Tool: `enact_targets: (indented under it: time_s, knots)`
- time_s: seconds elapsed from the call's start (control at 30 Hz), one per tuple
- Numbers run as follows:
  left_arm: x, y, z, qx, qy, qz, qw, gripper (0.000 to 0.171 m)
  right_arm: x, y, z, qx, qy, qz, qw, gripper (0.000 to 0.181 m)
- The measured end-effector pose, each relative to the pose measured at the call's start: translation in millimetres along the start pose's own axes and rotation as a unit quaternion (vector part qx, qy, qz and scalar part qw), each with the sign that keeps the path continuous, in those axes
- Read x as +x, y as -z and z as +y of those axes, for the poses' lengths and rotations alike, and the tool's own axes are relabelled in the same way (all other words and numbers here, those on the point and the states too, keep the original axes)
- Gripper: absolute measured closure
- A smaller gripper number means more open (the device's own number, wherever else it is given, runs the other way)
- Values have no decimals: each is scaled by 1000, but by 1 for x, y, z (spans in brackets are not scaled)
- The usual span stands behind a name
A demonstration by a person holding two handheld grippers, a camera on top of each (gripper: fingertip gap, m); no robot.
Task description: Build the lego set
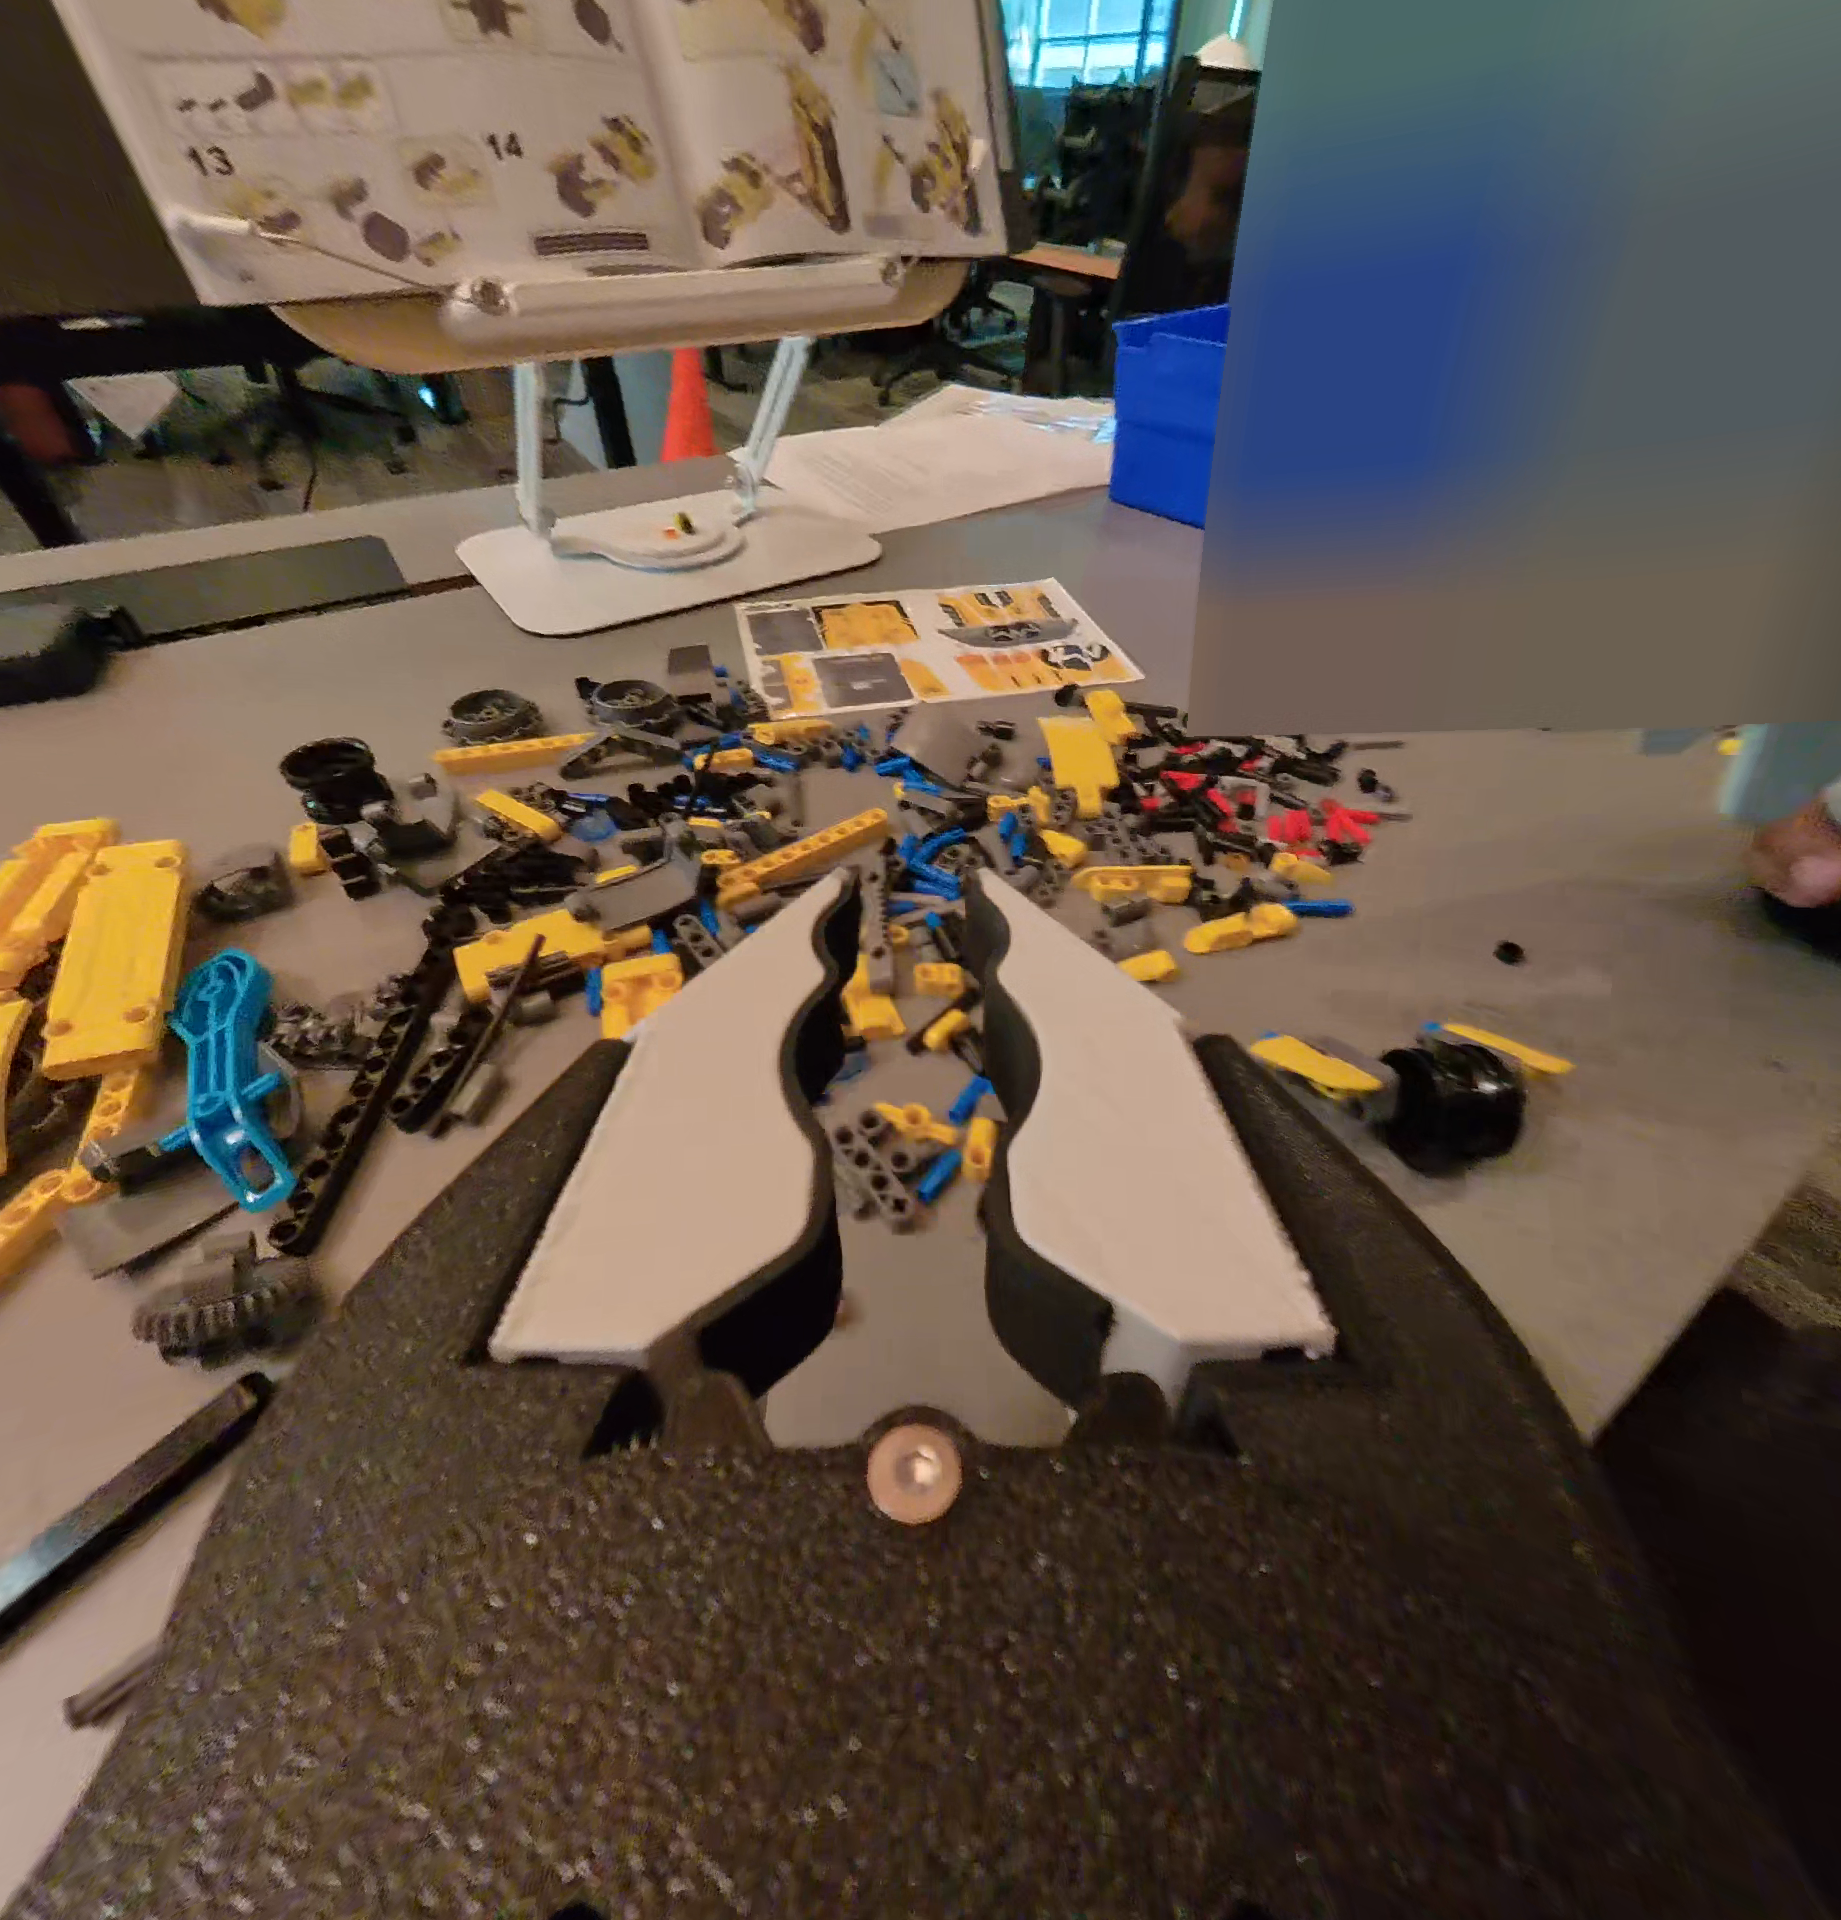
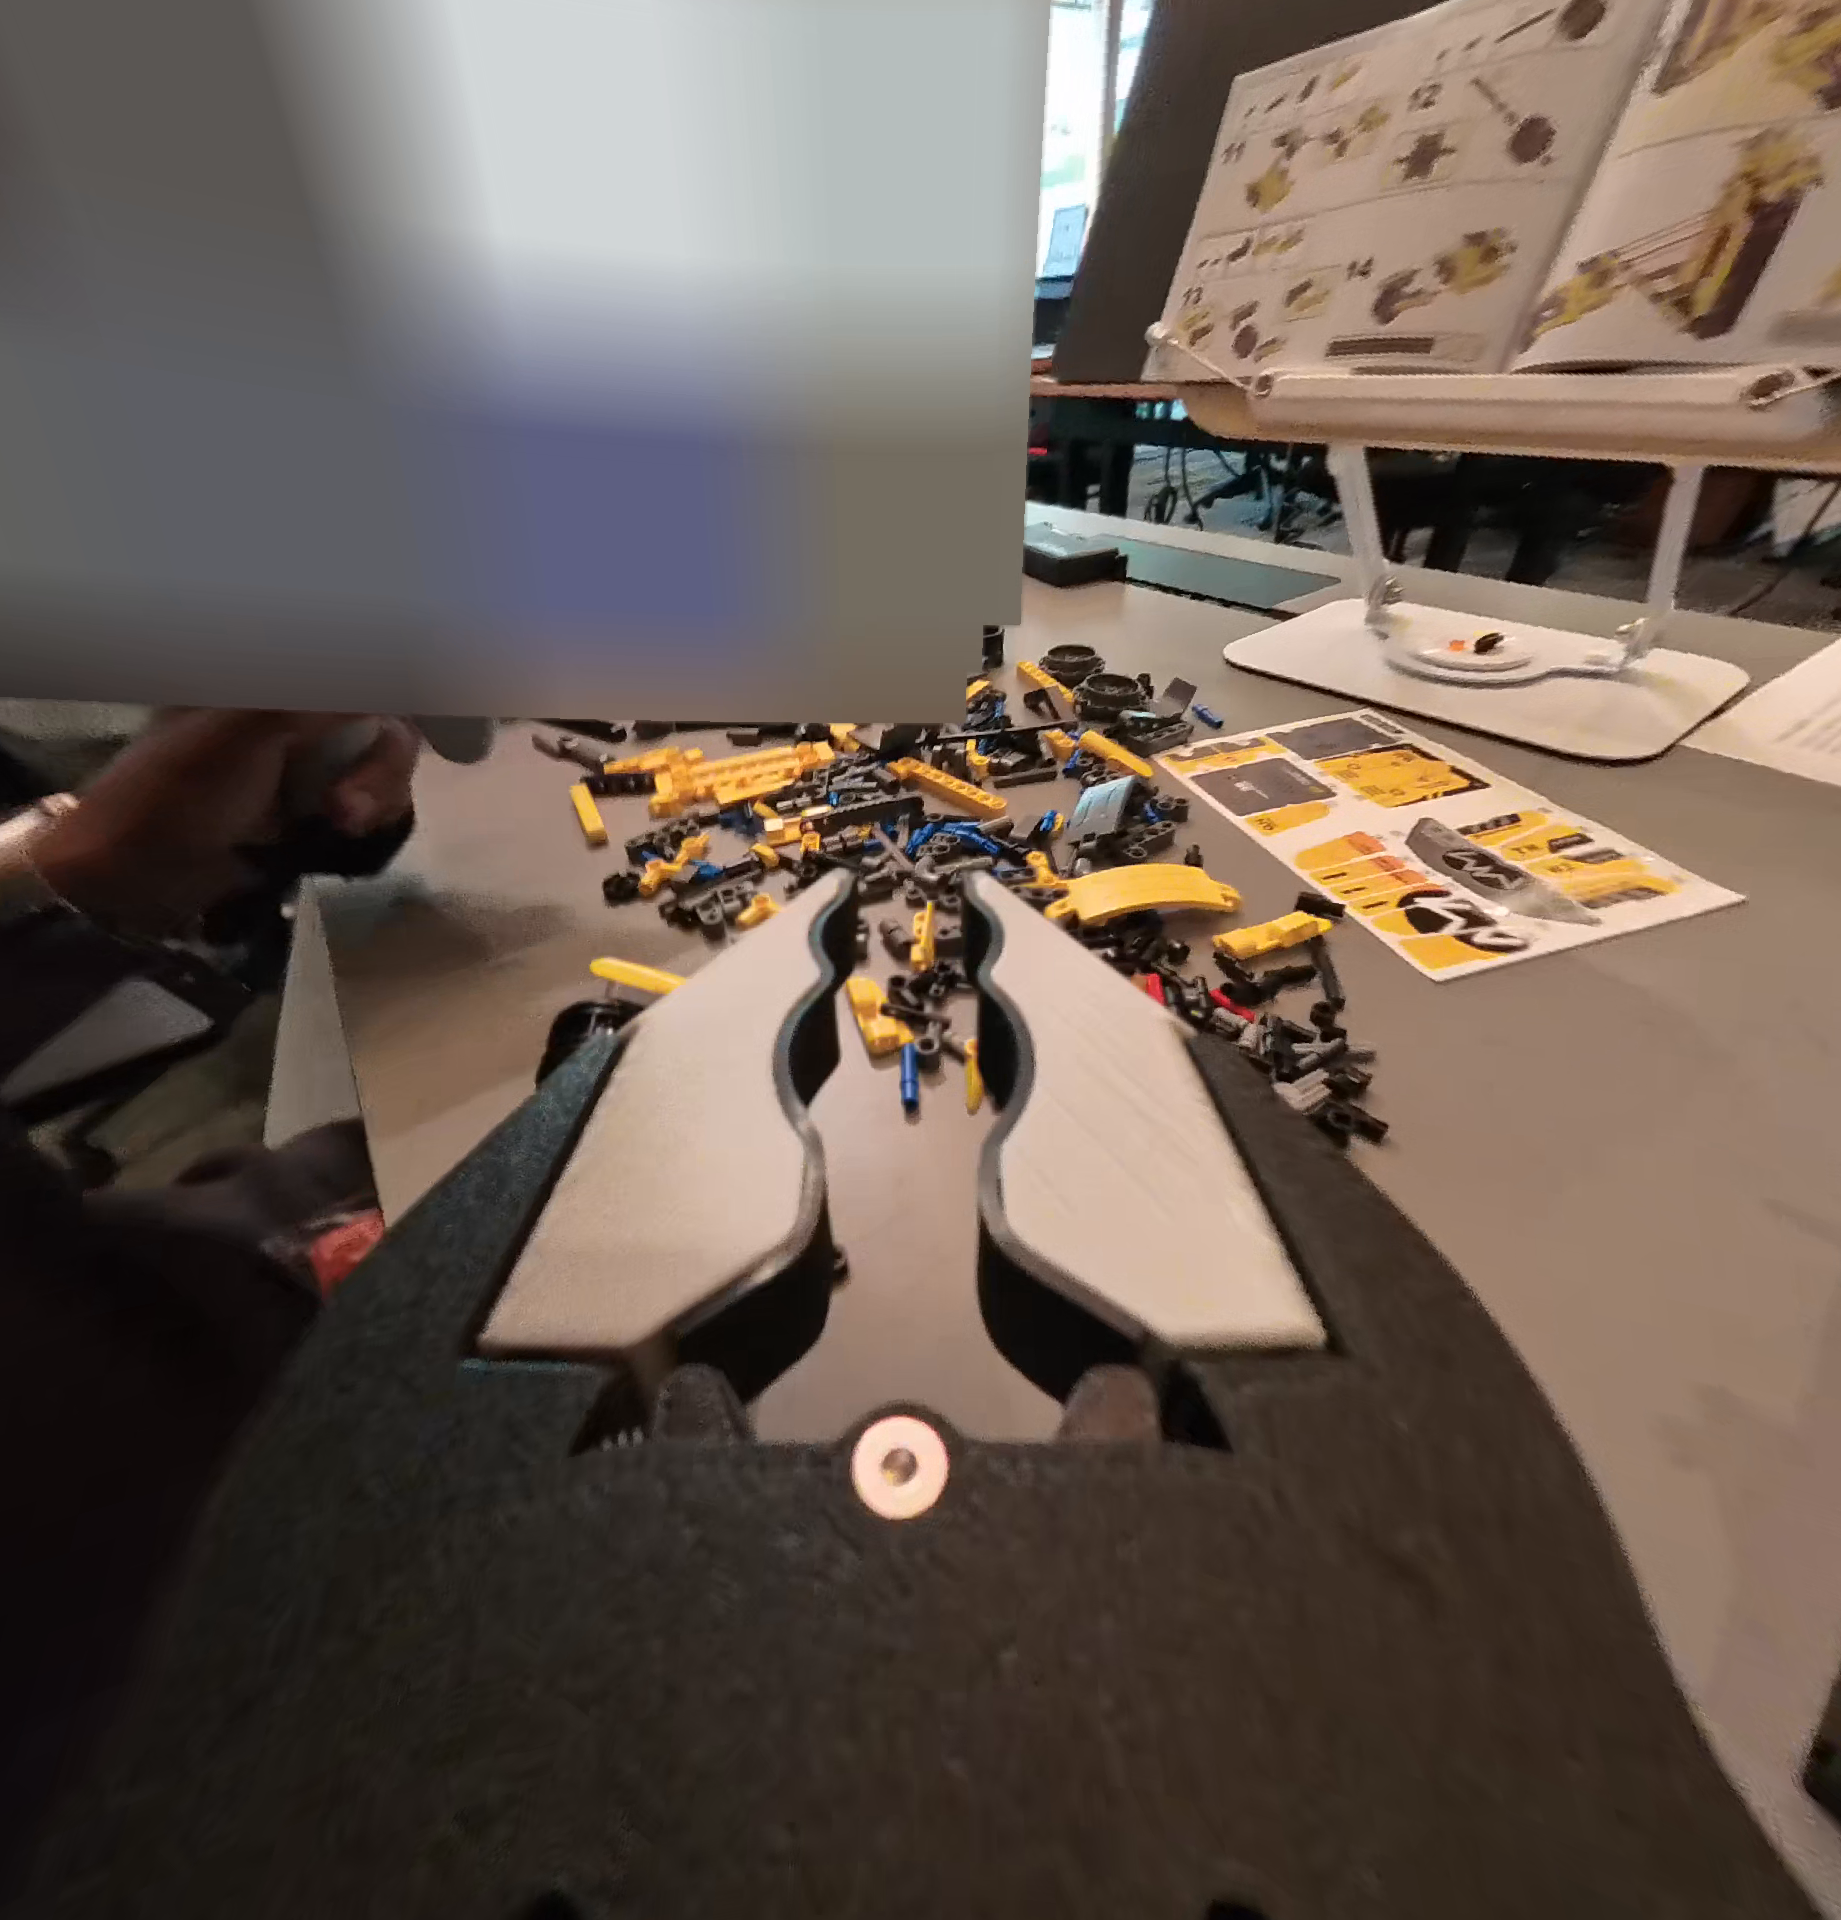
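1. Table (image 1: 1518, 1226): grey, under both your grippers; it carries everything here.
2. Book stand (image 1: 677, 561): far ahead, open booklet (image 1: 583, 135) propped on it.
3. Sticker sheet (image 1: 937, 644): flat, beyond the pile.
4. Brick pile (image 1: 791, 862): loose, small, light, hard plastic, probably slick; pinch beams across their flat sides.
5. Your left gripper (image 1: 911, 894): jaws slightly apart, empty, tips over the pile.
6. Your right gripper (image 2: 908, 896): same, part-open, empty, small pins (image 2: 908, 1081) between its fingers.

A grey table (image 1: 1518, 831) bears scattered building pieces (image 1: 791, 831), a sticker sheet (image 1: 937, 644) and a book stand (image 1: 667, 561).
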State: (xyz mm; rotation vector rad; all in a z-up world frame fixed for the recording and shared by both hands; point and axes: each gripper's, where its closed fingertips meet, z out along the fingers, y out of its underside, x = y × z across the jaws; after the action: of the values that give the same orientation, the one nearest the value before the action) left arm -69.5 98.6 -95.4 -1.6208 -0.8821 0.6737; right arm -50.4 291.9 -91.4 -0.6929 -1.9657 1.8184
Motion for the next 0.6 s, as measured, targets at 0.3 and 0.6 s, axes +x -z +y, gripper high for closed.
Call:
enact_targets:
  time_s: [0.3, 0.6]
  knots:
    - [-23, -8, -12, 71, 73, 19, 995, 152, 24, 5, -5, 30, -125, -22, 992, 163]
    - [-21, -9, -15, 82, 98, 53, 990, 152, 7, -3, 3, -8, -54, -28, 998, 163]
